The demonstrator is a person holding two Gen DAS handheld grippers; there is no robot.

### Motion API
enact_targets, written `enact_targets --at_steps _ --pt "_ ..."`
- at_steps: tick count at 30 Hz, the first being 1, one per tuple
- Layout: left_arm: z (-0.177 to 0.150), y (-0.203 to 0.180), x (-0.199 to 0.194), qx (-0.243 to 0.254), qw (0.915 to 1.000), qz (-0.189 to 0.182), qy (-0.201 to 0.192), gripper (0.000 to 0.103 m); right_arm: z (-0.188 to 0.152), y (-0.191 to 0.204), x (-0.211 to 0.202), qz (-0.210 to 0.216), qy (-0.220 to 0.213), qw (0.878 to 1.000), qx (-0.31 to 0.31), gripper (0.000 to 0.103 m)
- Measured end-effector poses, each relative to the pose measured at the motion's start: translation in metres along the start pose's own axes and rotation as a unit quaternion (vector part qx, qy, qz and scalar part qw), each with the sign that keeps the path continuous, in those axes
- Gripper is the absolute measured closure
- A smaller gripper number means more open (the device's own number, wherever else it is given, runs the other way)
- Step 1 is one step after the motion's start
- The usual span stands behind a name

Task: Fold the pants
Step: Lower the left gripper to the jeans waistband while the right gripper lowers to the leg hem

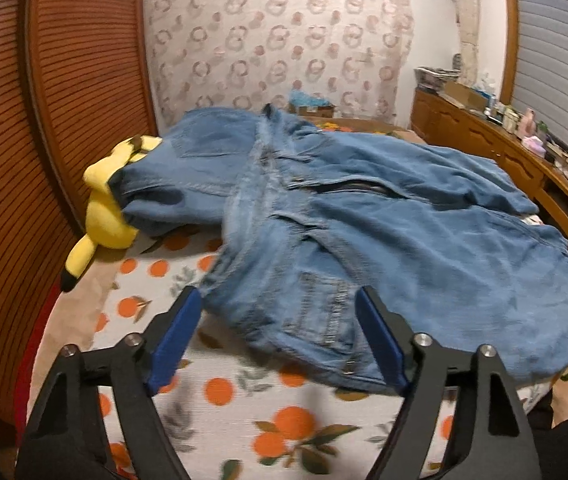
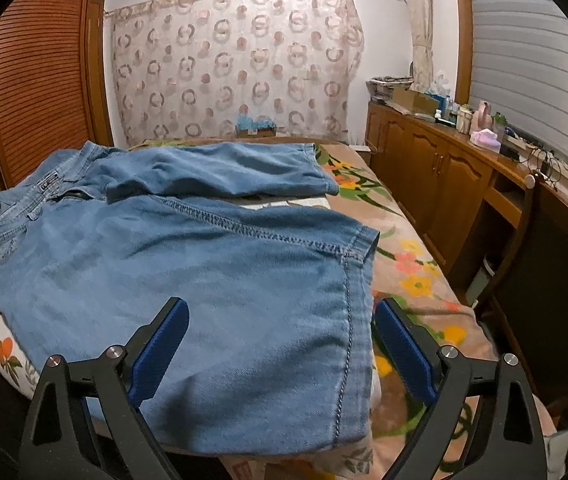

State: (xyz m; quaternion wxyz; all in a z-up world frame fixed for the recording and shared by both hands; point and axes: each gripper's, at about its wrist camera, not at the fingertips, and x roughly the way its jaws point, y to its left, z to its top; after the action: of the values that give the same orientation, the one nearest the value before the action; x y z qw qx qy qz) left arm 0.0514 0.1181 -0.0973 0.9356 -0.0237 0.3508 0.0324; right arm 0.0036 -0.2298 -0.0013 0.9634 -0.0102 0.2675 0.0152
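Bed point(image 1: 212, 396) — jeans point(image 1: 423, 248), yellow plush point(image 1: 104, 216)

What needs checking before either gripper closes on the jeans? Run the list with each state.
1. Left gripper jaws apart, waist end of the jeans between them, not pinched: ok.
2. Right gripper jaws apart over the leg hem: ok.
3. Jeans spread flat on the bed: not ok, the legs are rumpled.
4. Yellow plush toy clear of the jeans: not ok, denim lies on it.
5. Pads reaching only one layer: cannot tell.
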Motion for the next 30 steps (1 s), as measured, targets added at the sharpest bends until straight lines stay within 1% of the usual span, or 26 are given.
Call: enact_targets --at_steps 4,8,13,18,21,24,28,30 --pt "-0.004 0.018 0.011 -0.016 0.9996 0.018 0.012 0.038 0.001 -0.013 0.004 0.002 0.007 1.000 0.003 0.009" --pt "-0.008 0.030 0.025 -0.026 0.9989 0.028 0.028 0.040 0.000 -0.024 0.008 0.001 0.017 1.000 0.007 0.009" --pt "-0.012 0.032 0.033 -0.029 0.9983 0.033 0.038 0.040 0.003 -0.033 0.012 0.006 0.034 0.999 0.012 0.014" --pt "-0.014 0.033 0.039 -0.026 0.9980 0.033 0.047 0.040 0.002 -0.042 0.010 0.014 0.046 0.999 0.017 0.025" --pt "-0.016 0.033 0.046 -0.025 0.9975 0.035 0.056 0.040 0.005 -0.042 0.014 0.020 0.048 0.998 0.018 0.030" --pt "-0.018 0.034 0.049 -0.027 0.9976 0.029 0.056 0.040 0.006 -0.041 0.017 0.026 0.053 0.998 0.016 0.036" --pt "-0.019 0.038 0.051 -0.036 0.9977 0.016 0.055 0.041 0.007 -0.041 0.020 0.027 0.057 0.998 0.012 0.043" --pt "-0.020 0.041 0.051 -0.039 0.9978 0.011 0.053 0.041 0.007 -0.042 0.021 0.024 0.063 0.998 0.011 0.051"
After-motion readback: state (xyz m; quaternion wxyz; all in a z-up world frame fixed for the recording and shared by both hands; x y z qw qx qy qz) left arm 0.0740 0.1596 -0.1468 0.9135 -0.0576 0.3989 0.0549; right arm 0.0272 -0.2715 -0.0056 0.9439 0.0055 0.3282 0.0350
